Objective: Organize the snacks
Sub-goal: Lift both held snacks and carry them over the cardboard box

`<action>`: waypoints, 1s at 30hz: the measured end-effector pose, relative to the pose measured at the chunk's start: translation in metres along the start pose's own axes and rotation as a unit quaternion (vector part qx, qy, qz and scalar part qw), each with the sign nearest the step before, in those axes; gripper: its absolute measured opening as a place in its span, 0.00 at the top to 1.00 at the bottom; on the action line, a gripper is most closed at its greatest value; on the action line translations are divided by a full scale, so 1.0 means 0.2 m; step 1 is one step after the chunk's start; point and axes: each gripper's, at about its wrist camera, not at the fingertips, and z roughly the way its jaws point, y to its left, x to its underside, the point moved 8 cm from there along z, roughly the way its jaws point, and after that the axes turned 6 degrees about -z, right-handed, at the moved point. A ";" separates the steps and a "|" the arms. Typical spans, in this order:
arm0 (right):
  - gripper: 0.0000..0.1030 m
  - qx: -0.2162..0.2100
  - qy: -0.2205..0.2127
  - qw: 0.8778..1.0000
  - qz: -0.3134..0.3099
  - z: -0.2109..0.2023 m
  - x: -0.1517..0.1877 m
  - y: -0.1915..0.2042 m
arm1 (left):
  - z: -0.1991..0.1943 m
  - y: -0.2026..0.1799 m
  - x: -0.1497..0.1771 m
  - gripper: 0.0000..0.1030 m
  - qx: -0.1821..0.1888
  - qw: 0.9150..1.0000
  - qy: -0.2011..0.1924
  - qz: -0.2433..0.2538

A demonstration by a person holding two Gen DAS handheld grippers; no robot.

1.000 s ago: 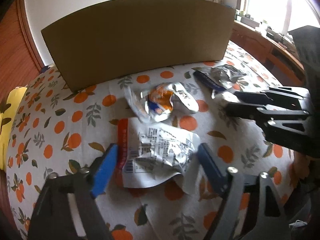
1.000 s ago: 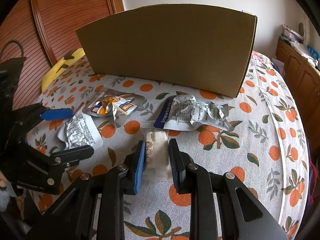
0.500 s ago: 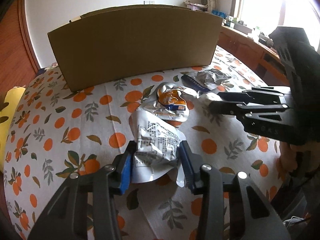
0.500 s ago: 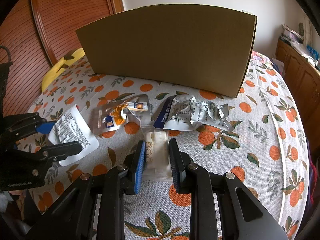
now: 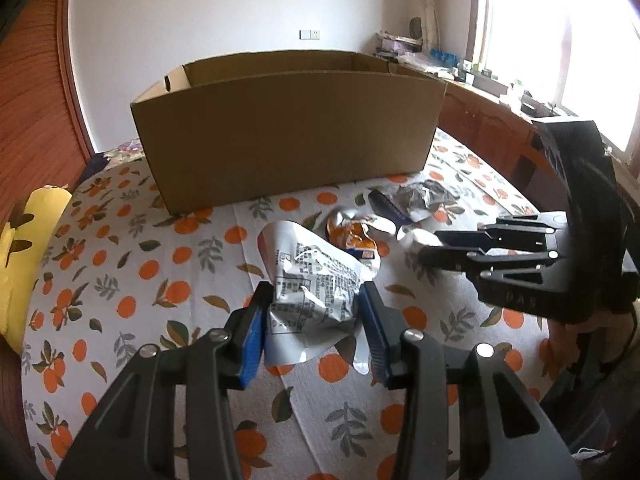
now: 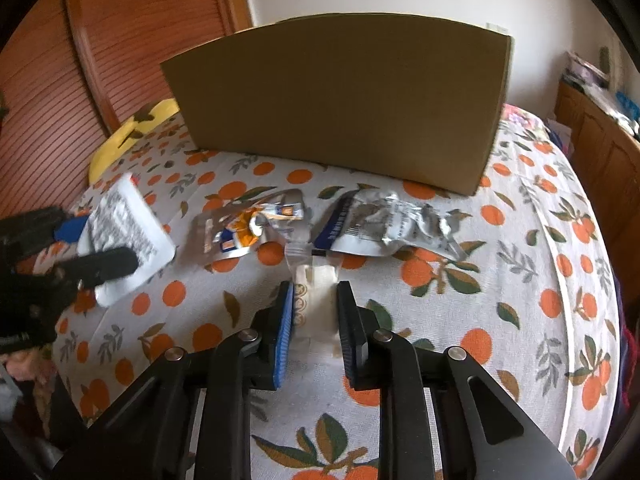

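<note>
At the left edge of the bed, which wears an orange-print cover, a yellow cushion lies against the slatted wooden door. Next along, the left gripper is clenched on a white printed snack packet, which it holds crumpled between the blue pads and clear of the cover. Behind it, toward the far edge, stands the open cardboard box, with its long near wall facing both grippers; this looks to be where the snacks belong. Near the middle of the bed lies an orange-and-silver packet, and just right of it a crumpled silver packet with a blue end, both loose on the cover in front of the box. The right gripper is closed around a small pale wrapped snack, low over the cover, though whether the snack is lifted I cannot tell. The step in hand seems to be carrying both held packets to the box. To do it well, the left should rise enough that the packet's hanging lower edge clears the near wall before release, letting go only when well over the opening. The right should lift straight up so it does not drag the two loose packets ahead of it.
</note>
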 end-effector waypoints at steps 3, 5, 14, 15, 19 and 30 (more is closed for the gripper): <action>0.81 0.008 -0.007 1.000 -0.007 -0.02 -0.01 0.01 | -0.02 0.00 -0.01 0.59 0.004 1.000 -0.008 -0.003; 0.81 0.011 -0.010 1.000 -0.008 -0.04 -0.01 0.01 | -0.04 0.00 -0.02 0.58 0.005 1.000 -0.013 -0.004; 0.81 0.018 -0.037 0.999 -0.017 -0.18 -0.14 0.03 | -0.10 0.02 -0.12 0.58 0.012 0.999 -0.035 -0.005; 0.81 0.018 -0.042 0.999 -0.019 -0.20 -0.16 0.03 | -0.11 0.02 -0.14 0.58 0.013 0.999 -0.039 -0.005; 0.81 0.024 -0.059 0.998 -0.028 -0.26 -0.23 0.05 | -0.13 0.04 -0.23 0.58 0.018 0.998 -0.055 -0.005; 0.81 0.035 -0.091 0.994 -0.046 -0.34 -0.44 -0.03 | -0.10 0.11 -0.56 0.58 0.030 0.994 -0.104 -0.002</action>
